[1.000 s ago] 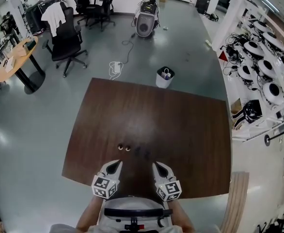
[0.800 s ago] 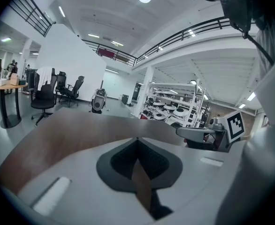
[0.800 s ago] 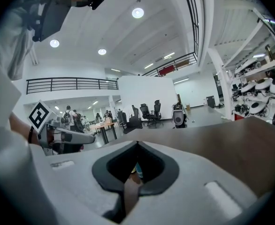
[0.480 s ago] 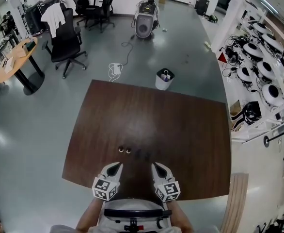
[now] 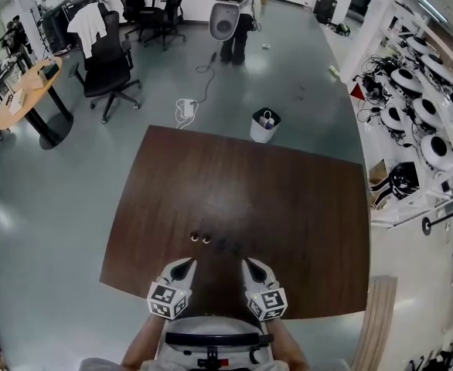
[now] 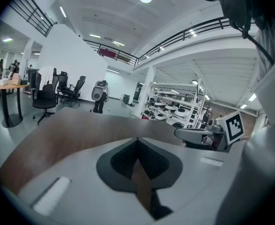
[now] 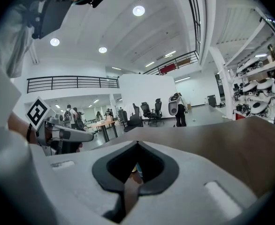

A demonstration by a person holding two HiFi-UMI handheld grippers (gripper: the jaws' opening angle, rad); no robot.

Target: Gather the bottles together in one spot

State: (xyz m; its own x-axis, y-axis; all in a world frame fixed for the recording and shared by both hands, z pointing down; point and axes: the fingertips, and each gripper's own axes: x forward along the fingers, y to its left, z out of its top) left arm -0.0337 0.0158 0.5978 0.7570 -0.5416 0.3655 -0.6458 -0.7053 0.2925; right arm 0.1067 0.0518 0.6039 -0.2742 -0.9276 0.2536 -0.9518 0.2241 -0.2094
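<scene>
Where the bottles (image 5: 195, 237) are set: side by side on the counter (image 5: 288, 207).
Left gripper (image 5: 186, 263): closed, nothing held.
Right gripper (image 5: 246, 264): closed, nothing held.

head view: high above table (image 5: 304, 207), steeply down | left gripper view: on left gripper (image 5: 186, 262), low, close over tabletop, facing across | right gripper view: on right gripper (image 5: 246, 263), likewise | shared: tabletop, office chairs (image 5: 107, 60) beyond
</scene>
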